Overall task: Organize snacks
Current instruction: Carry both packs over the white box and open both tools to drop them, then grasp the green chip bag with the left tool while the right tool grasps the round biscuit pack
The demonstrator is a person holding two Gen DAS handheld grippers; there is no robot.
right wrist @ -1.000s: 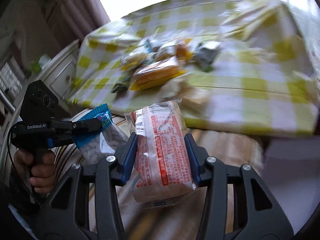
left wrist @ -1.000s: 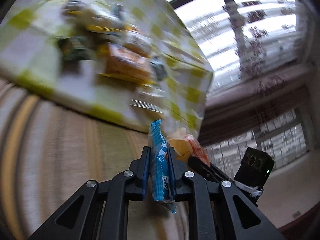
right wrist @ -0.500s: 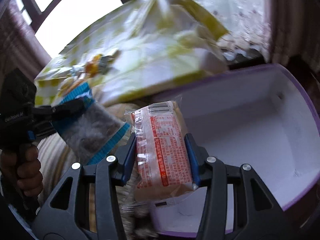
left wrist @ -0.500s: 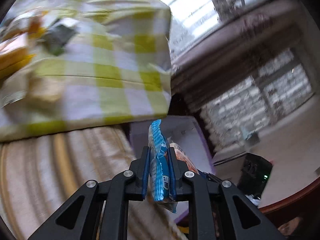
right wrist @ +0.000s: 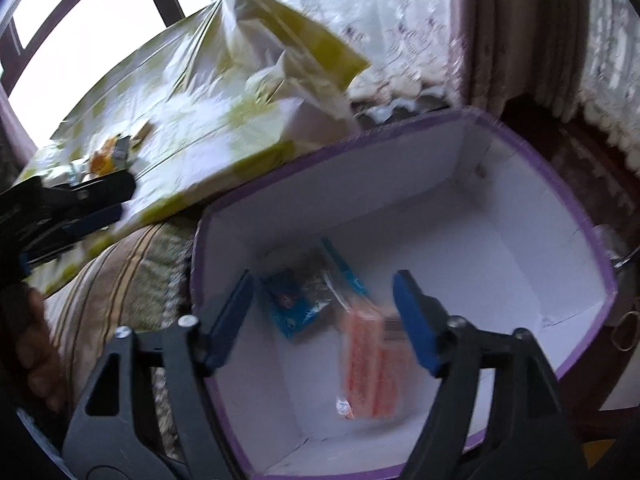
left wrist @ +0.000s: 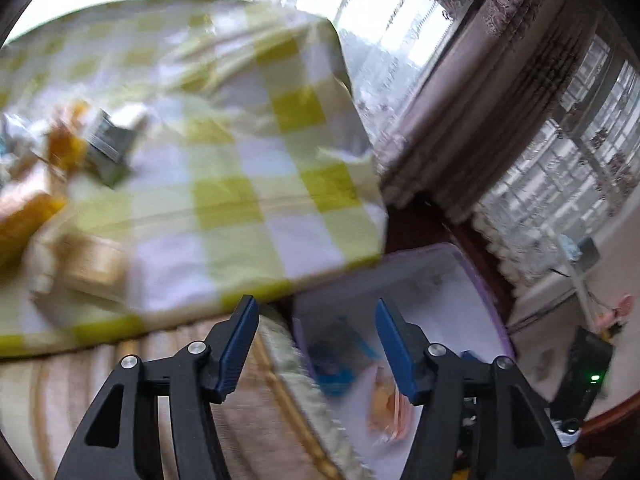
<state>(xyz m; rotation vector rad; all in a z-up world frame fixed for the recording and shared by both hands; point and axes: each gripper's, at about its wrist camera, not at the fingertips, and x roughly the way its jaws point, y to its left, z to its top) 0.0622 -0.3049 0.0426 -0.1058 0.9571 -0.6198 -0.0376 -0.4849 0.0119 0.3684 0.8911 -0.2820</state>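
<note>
White box floor (right wrist: 460, 248) lies mostly bare; both tongs (jaws opening, nothing between) hang above it.

The snack packets (left wrist: 100, 148) on the checked tablecloth (left wrist: 240, 184) are smeared beyond telling apart. In the box (right wrist: 592, 248), the blue packet (right wrist: 296, 304) and orange packet (right wrist: 372, 368) are blurred, print unreadable.

the left wrist view sits on the left hand-held gripper (left wrist: 316, 344) and looks forward and down along its two fingers, close above the purple box (left wrist: 486, 288), with the checked surface (left wrist: 240, 200) to its left. the right wrist view rides the right hand-held gripper (right wrist: 324, 316) and looks down into the same box (right wrist: 560, 200) from near. both views share the box and the surface (right wrist: 208, 148).
</note>
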